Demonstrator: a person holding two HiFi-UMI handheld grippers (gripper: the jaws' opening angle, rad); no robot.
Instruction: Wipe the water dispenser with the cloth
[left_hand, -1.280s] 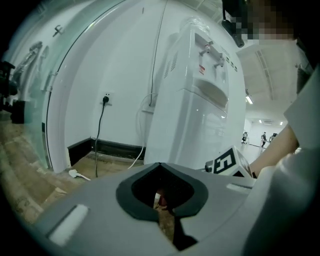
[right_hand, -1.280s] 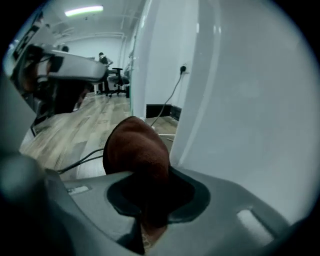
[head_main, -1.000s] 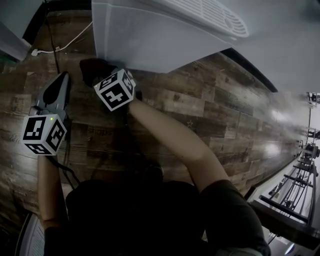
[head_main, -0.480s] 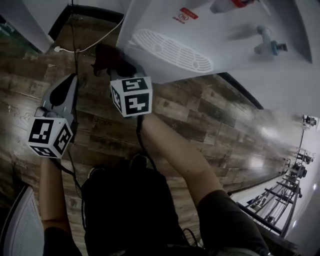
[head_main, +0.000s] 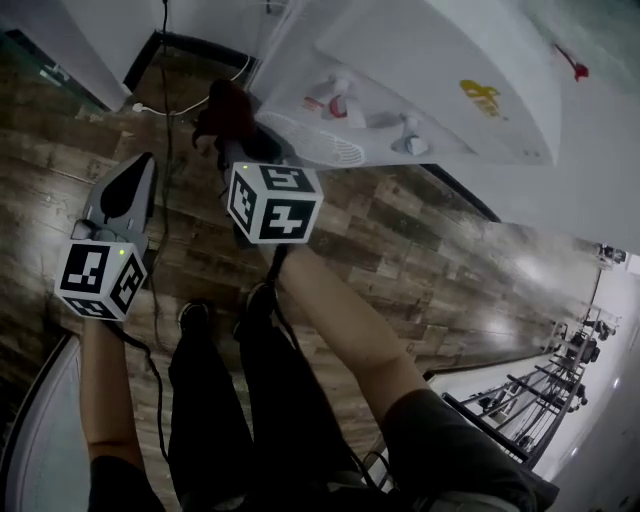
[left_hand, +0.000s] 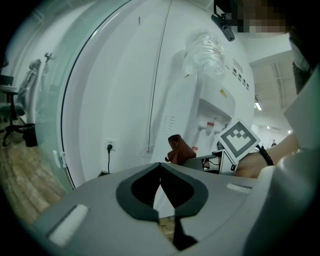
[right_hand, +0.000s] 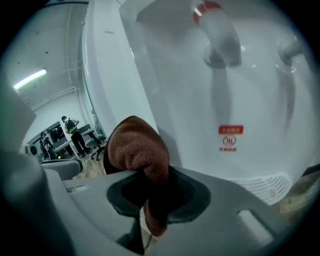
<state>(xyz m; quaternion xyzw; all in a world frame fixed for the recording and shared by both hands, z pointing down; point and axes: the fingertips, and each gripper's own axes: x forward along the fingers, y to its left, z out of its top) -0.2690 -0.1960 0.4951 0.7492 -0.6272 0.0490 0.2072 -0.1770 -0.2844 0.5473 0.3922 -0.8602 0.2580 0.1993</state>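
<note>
The white water dispenser (head_main: 440, 70) stands at the top, with a red tap (head_main: 338, 97), a second tap (head_main: 405, 128) and a drip grille (head_main: 322, 146). A red-brown cloth (head_main: 228, 108) is pinched in my right gripper (head_main: 236, 140), which is shut on it beside the grille's left end. In the right gripper view the cloth (right_hand: 137, 150) bulges over the jaws just before the dispenser's front panel (right_hand: 240, 95), below the red tap (right_hand: 215, 30). My left gripper (head_main: 133, 175) hangs shut and empty to the left, over the floor. Its view shows the cloth (left_hand: 179, 148) and the dispenser (left_hand: 215, 112).
Wood-look floor (head_main: 420, 260) lies below, with a white cable and plug (head_main: 150, 106) near the dispenser's base. A wall socket (left_hand: 109, 146) with a black lead sits low on the wall. The person's legs and shoes (head_main: 190, 318) are under the grippers. A distant person (right_hand: 69, 129) stands among chairs.
The view has tilted up, and the dispenser's taps have come into sight. My right gripper has risen with the cloth from the dispenser's lower body to the drip grille. The left gripper has barely moved.
</note>
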